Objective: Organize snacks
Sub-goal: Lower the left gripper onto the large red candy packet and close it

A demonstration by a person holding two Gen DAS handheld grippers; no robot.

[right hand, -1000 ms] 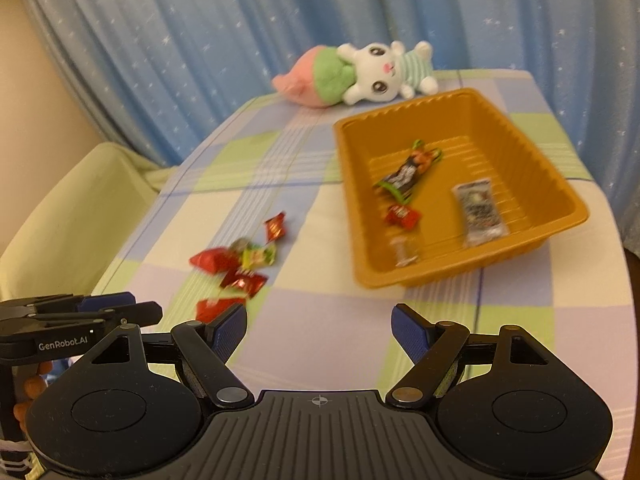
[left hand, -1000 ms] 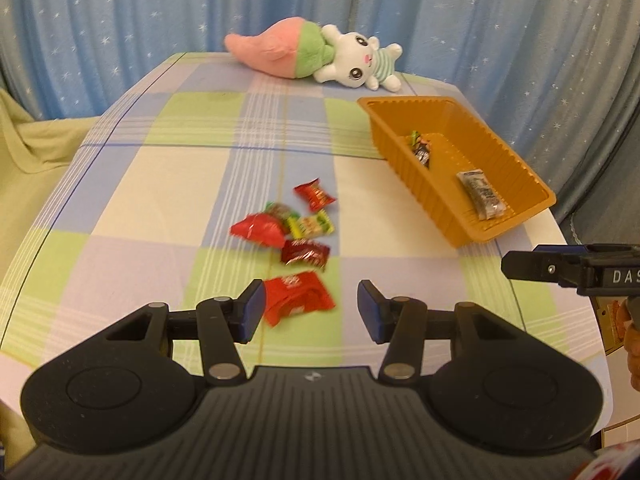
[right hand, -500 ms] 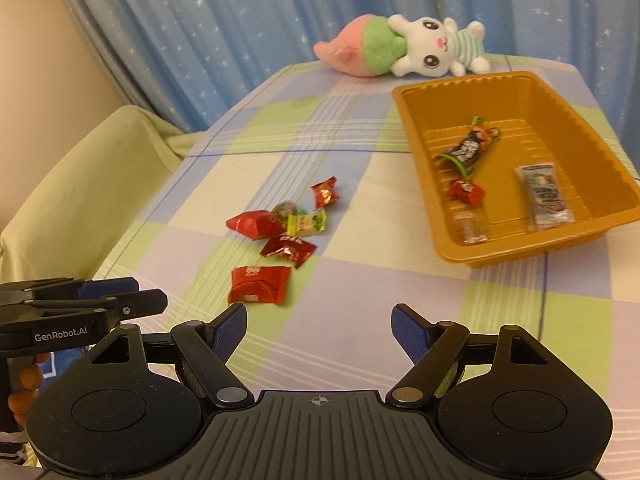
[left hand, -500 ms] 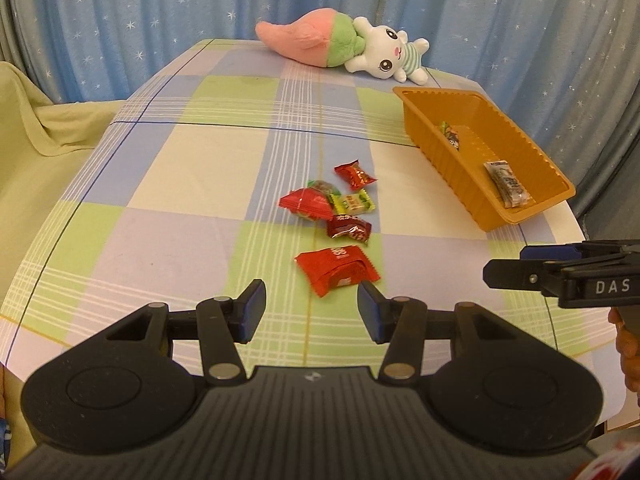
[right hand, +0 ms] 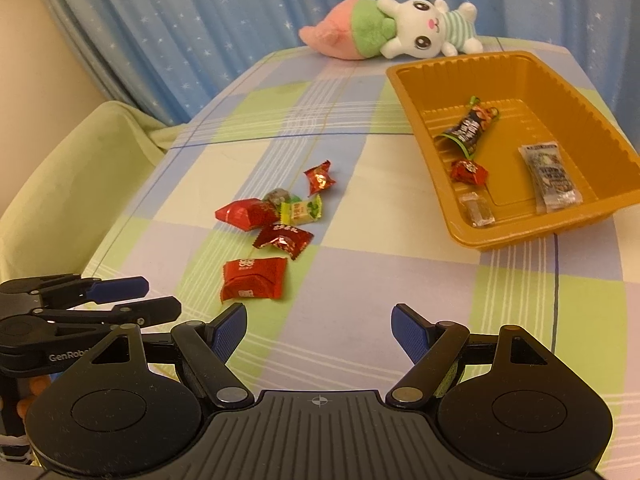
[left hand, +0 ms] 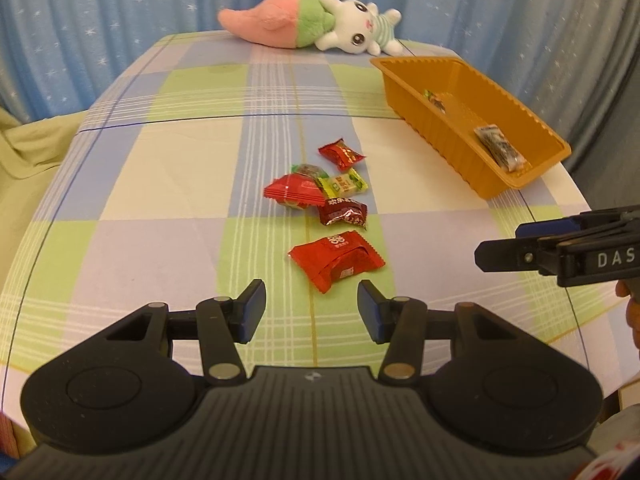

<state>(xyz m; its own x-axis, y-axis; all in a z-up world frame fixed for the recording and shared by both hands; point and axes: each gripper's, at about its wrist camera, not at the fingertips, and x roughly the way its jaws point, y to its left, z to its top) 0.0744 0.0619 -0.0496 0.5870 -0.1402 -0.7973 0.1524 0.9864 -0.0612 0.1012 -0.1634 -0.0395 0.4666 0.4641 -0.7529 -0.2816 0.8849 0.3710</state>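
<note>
Several wrapped snacks lie loose mid-table: a big red packet (left hand: 337, 259) (right hand: 253, 278) nearest me, a dark red one (left hand: 343, 212), a red pouch (left hand: 295, 191), a yellow-green candy (left hand: 343, 183) and a small red candy (left hand: 341, 153). An orange tray (left hand: 428, 108) (right hand: 416, 128) at the right holds several snacks, among them a dark packet (right hand: 468, 130) and a clear grey packet (right hand: 550, 176). My left gripper (left hand: 311, 307) stands open just short of the big red packet, nothing between its pads. My right gripper (right hand: 319, 330) is open over bare cloth, right of the packet.
A plaid cloth (left hand: 180, 168) covers the table. A pink-and-green bunny plush (left hand: 308, 26) (right hand: 392, 30) lies at the far edge by the tray. Blue starry curtains hang behind. A pale green covered seat (right hand: 60, 184) stands left of the table.
Both grippers pulled back and sank a little toward the table's near side. The big red packet, earlier between the left fingers, now lies just beyond their tips. Neither gripper's opening changed.
</note>
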